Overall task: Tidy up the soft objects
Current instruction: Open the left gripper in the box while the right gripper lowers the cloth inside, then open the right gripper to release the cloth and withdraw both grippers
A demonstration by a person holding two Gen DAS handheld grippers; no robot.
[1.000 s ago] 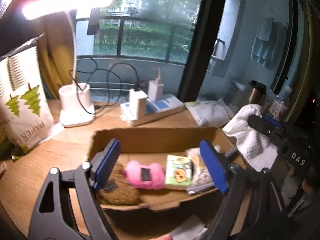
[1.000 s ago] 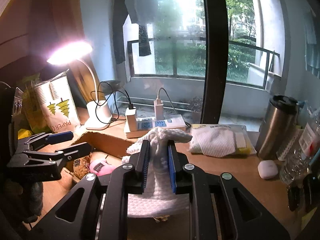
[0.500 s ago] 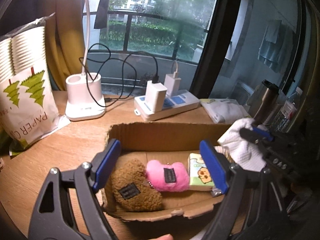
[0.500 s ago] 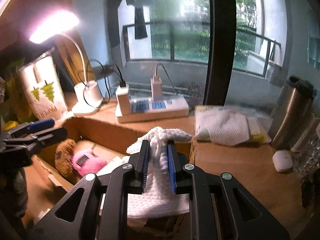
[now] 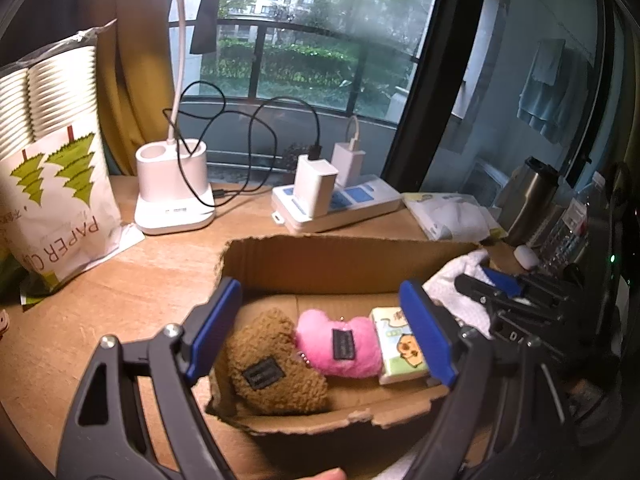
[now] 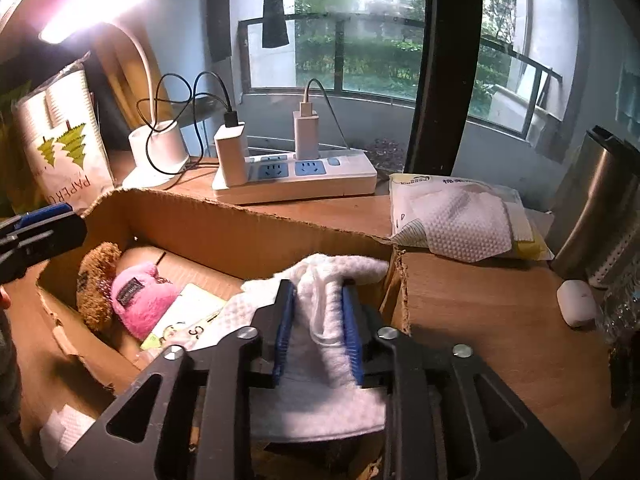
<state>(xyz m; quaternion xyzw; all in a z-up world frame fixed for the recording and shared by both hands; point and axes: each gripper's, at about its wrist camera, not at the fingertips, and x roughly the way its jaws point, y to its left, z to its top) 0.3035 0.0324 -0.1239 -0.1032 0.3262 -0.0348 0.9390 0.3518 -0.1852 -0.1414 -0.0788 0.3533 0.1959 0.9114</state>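
Right wrist view, lower centre: the right gripper (image 6: 318,332) is clamped on a white cloth (image 6: 332,292), whose folds bunch up between the 2 blue pads and hang below them over the right end of a cardboard box (image 6: 224,224). Left of the cloth, inside the box, lie a printed tissue pack (image 6: 180,316), a pink plush heart (image 6: 140,300) and a brown plush heart (image 6: 94,280), each touching the next. At the left edge of this frame the tip of the left gripper (image 6: 36,232) hangs above the box's left end.

Left wrist view, lower half: the left gripper (image 5: 320,332) has its 2 blue pads spread wide apart, holding nothing, above the box (image 5: 320,260). Between the pads the brown heart (image 5: 272,368), the pink heart (image 5: 340,344) and the tissue pack (image 5: 400,344) sit side by side on the box floor. The cloth (image 5: 460,292) and the right gripper (image 5: 492,284) appear at centre right, at the box's right end.

Beyond the box on the wooden desk (image 6: 500,320): a white power strip (image 6: 296,180) with 2 chargers plugged in at centre, a desk lamp base (image 5: 172,188) at left, a bag of paper cups (image 5: 52,184) at far left, a packet of wipes (image 6: 460,220) at right, a steel flask (image 6: 596,216) at the right edge, and a small white case (image 6: 576,304) near it.
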